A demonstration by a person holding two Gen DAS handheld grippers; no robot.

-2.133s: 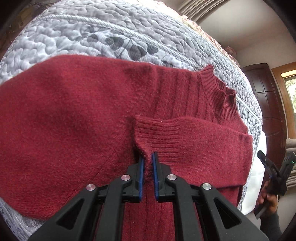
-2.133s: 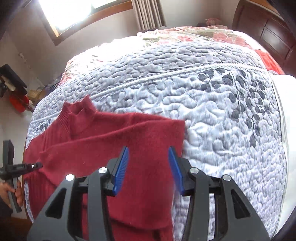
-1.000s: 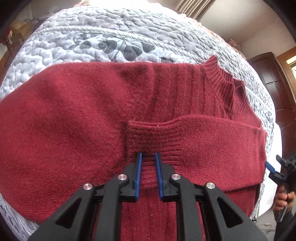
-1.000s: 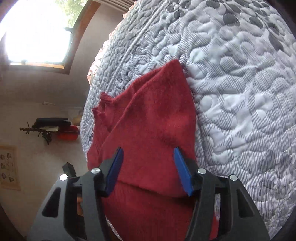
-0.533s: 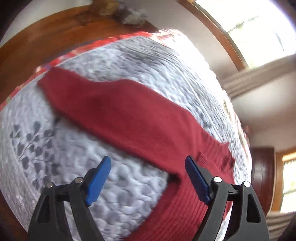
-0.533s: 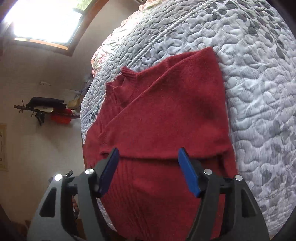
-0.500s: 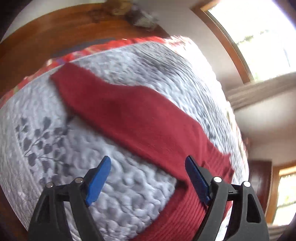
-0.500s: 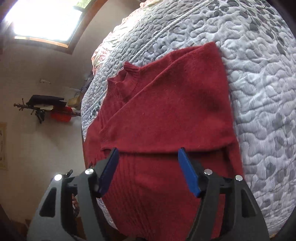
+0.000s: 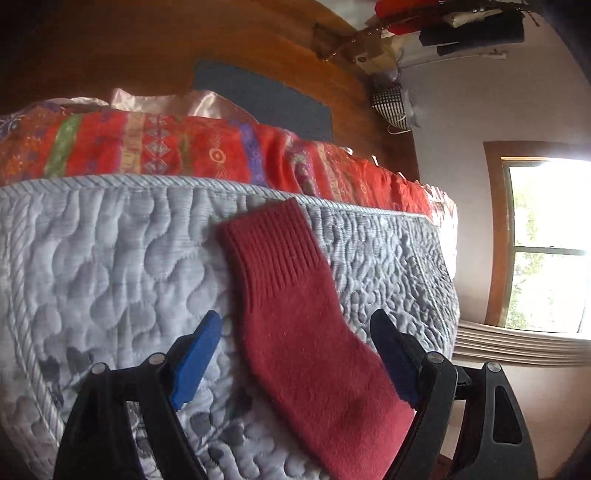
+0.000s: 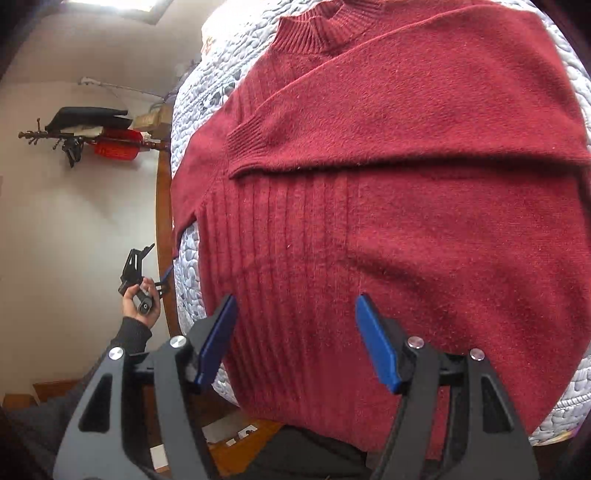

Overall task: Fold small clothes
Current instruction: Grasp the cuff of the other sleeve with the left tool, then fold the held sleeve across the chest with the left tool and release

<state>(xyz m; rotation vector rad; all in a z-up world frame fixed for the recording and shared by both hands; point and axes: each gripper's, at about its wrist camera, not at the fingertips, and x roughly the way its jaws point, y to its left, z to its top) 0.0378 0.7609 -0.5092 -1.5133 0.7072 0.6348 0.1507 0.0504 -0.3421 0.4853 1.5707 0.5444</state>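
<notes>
A dark red knit sweater (image 10: 369, 206) lies face up on the quilted bed, collar (image 10: 314, 33) at the far end. One sleeve is folded across the chest, its ribbed cuff (image 10: 247, 144) near the left side. My right gripper (image 10: 297, 341) hovers open over the lower ribbed body with nothing in it. The other sleeve (image 9: 306, 332) stretches out flat over the quilt, ribbed cuff (image 9: 266, 240) farthest from me. My left gripper (image 9: 295, 358) is open, its blue pads (image 9: 195, 360) either side of this sleeve, just above it. In the right wrist view a hand holds the left gripper (image 10: 142, 273) beyond the bed's edge.
The grey-white quilt (image 9: 92, 258) covers the bed. A red patterned blanket (image 9: 184, 151) lies along its far edge, with a wooden headboard (image 9: 147, 48) behind. A window (image 9: 546, 240) is at right. A coat rack (image 10: 92, 129) stands by the wall past the wooden bed frame (image 10: 162, 221).
My left gripper let go of the folded sleeve's cuff, opened wide and swung out to the other sleeve's cuff end. My right gripper stayed open and drew back over the sweater's lower body.
</notes>
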